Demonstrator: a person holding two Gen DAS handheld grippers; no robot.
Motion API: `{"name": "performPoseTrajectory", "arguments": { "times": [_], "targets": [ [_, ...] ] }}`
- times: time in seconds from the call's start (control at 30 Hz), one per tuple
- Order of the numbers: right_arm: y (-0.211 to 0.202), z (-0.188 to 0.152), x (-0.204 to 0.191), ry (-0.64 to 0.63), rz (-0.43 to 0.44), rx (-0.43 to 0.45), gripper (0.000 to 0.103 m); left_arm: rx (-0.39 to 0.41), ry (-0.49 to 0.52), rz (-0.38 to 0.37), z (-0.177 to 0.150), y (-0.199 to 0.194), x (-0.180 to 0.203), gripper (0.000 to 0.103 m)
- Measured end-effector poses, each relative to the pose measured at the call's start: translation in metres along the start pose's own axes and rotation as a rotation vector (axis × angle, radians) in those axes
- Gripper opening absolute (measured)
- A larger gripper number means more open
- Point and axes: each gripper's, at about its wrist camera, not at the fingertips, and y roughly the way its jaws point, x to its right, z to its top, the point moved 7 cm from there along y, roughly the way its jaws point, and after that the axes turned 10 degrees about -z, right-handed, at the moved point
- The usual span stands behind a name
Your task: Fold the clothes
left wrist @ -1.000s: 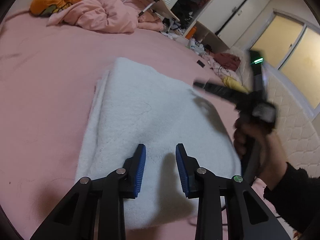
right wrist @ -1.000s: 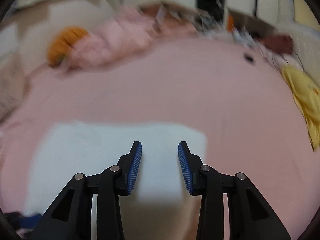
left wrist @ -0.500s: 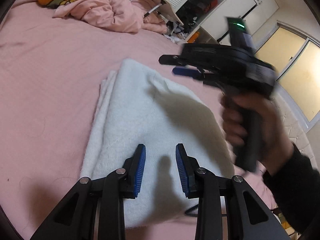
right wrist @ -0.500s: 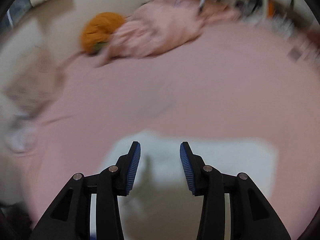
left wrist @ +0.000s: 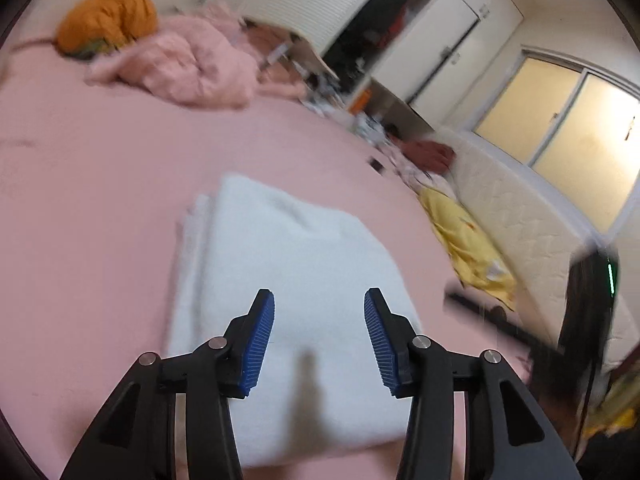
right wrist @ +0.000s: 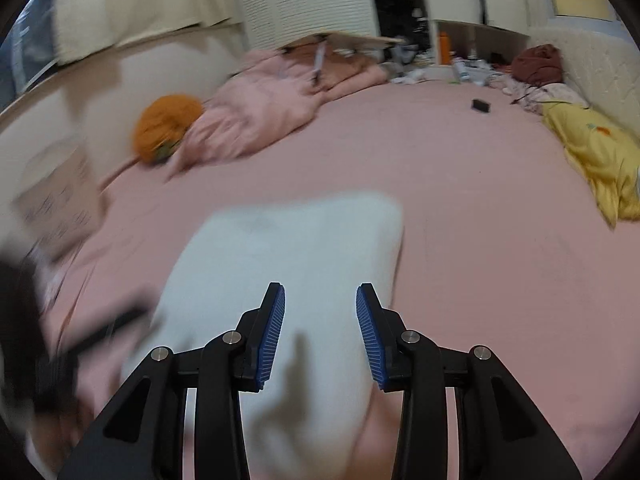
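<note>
A white fluffy garment (left wrist: 296, 272) lies folded into a neat rectangle on the pink bed sheet (left wrist: 88, 184). It also shows in the right wrist view (right wrist: 288, 264). My left gripper (left wrist: 319, 308) is open and empty, held above the garment's near end. My right gripper (right wrist: 320, 298) is open and empty, also above the garment's near part. The right gripper's body shows as a dark blur (left wrist: 588, 312) at the right of the left wrist view. The left one is a dark blur (right wrist: 44, 356) at the left of the right wrist view.
A crumpled pink blanket (left wrist: 188, 68) and an orange cushion (left wrist: 106, 20) lie at the far side of the bed. A yellow cloth (left wrist: 464, 244) lies by the white padded bed edge (left wrist: 532, 216). A small black object (right wrist: 480, 105) sits on the sheet. Clutter lies near the wardrobe (left wrist: 400, 32).
The right gripper swung across over the garment and back out to the right of it. The left gripper's jaws opened wider and it lifted a little. The garment stayed put.
</note>
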Motion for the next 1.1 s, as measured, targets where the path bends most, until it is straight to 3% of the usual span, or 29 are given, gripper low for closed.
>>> {"name": "performPoseTrajectory", "arguments": {
  "times": [0.03,0.07,0.1,0.13,0.17,0.2,0.23,0.27,0.33,0.37,0.43,0.53,0.57,0.63,0.67,0.73,0.8,0.9,1.0,1.1],
  "targets": [
    [0.003,-0.027,-0.003,-0.055,-0.015,-0.051,0.039,-0.044,-0.001,0.047,-0.005,0.008,-0.007,0.045],
    [0.017,-0.056,0.001,-0.098,-0.039,-0.152,0.039,-0.087,0.006,0.123,-0.011,0.015,-0.017,0.033],
    [0.021,-0.065,0.003,-0.059,-0.023,-0.177,0.039,-0.106,0.009,0.173,-0.014,0.018,-0.024,0.019],
    [0.011,-0.067,0.009,0.007,-0.012,-0.158,0.039,-0.091,0.004,0.179,-0.014,0.015,-0.025,0.019],
    [0.000,-0.066,0.011,0.037,-0.013,-0.127,0.039,-0.056,-0.002,0.156,-0.009,0.007,-0.020,0.020],
    [-0.010,-0.065,0.009,0.037,-0.013,-0.093,0.040,-0.011,0.010,0.131,-0.004,-0.001,-0.012,0.029],
    [-0.014,-0.068,0.003,0.013,0.004,-0.080,0.040,0.015,0.049,0.137,-0.001,-0.006,-0.006,0.038],
    [-0.005,-0.074,-0.003,-0.025,0.009,-0.127,0.040,0.007,0.099,0.195,-0.001,-0.006,-0.006,0.048],
    [0.010,-0.087,-0.002,-0.029,0.001,-0.233,0.040,-0.102,0.118,0.341,-0.011,0.007,-0.029,0.047],
    [0.002,-0.084,0.002,0.022,0.018,-0.218,0.040,-0.126,0.081,0.358,-0.015,0.009,-0.040,0.046],
    [-0.022,-0.078,0.006,0.037,-0.010,-0.163,0.041,-0.048,0.024,0.360,-0.004,-0.009,-0.043,0.045],
    [-0.055,-0.079,0.008,-0.027,-0.078,-0.103,0.041,0.089,0.103,0.545,0.018,-0.055,-0.034,0.047],
    [-0.067,-0.083,0.007,-0.036,-0.080,-0.082,0.041,0.101,0.125,0.564,0.020,-0.066,-0.027,0.052],
    [-0.082,-0.088,0.007,-0.044,-0.084,-0.047,0.044,0.080,0.111,0.530,0.015,-0.078,-0.009,0.064],
    [-0.089,-0.091,0.009,-0.052,-0.093,-0.042,0.058,0.059,0.094,0.498,0.006,-0.081,0.002,0.069],
    [-0.085,-0.080,0.005,-0.051,-0.104,-0.024,0.071,0.024,0.096,0.440,-0.023,-0.085,0.027,0.080],
    [-0.100,-0.089,0.001,-0.040,-0.098,-0.001,0.073,-0.015,0.151,0.448,-0.060,-0.085,0.054,0.096],
    [-0.094,-0.097,-0.006,-0.065,-0.088,-0.025,0.073,-0.109,0.265,0.502,-0.104,-0.076,0.080,0.097],
    [-0.095,-0.104,-0.007,-0.046,-0.073,-0.054,0.073,-0.148,0.377,0.628,-0.125,-0.079,0.092,0.097],
    [-0.105,-0.107,-0.004,-0.028,-0.064,-0.047,0.073,-0.149,0.356,0.605,-0.131,-0.085,0.092,0.097]
  ]
}}
